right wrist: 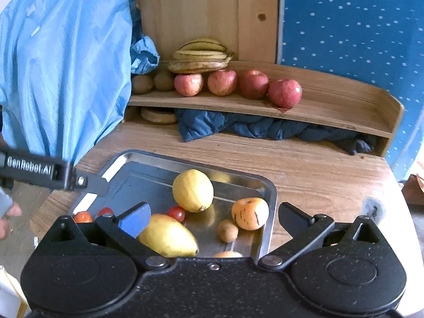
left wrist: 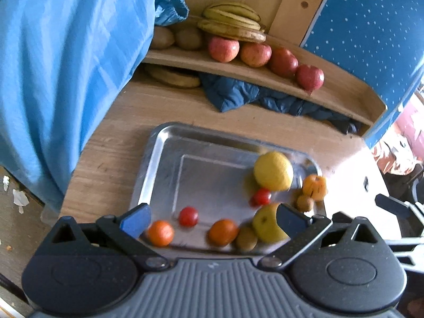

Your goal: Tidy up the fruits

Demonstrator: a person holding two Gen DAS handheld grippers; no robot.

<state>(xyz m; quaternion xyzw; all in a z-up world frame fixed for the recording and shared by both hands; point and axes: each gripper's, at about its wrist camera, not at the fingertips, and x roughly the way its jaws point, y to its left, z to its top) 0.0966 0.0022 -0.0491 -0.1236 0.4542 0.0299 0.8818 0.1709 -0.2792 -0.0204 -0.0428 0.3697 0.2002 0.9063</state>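
Observation:
A metal tray (left wrist: pixel 156 159) lies on the wooden table and holds loose fruit: a lemon (left wrist: pixel 273 171), a yellow mango (left wrist: pixel 266 225), two oranges (left wrist: pixel 160 233), two red tomatoes (left wrist: pixel 188 216), kiwis (left wrist: pixel 246 238) and an orange persimmon (left wrist: pixel 314 187). My left gripper (left wrist: pixel 212 220) hangs open over the tray's near edge, nothing between its fingers. In the right wrist view the tray (right wrist: pixel 270 198) shows the lemon (right wrist: pixel 193 190), mango (right wrist: pixel 167 235) and persimmon (right wrist: pixel 250 213). My right gripper (right wrist: pixel 213 218) is open above them, touching none.
A wooden shelf (right wrist: pixel 331 111) behind the tray carries several red apples (right wrist: pixel 285 92), bananas (right wrist: pixel 201 55) and kiwis (right wrist: pixel 143 83). Dark blue cloth (right wrist: pixel 238 126) is stuffed under it. Light blue fabric (right wrist: pixel 66 66) hangs at the left, a dotted blue panel (right wrist: pixel 344 26) at the right.

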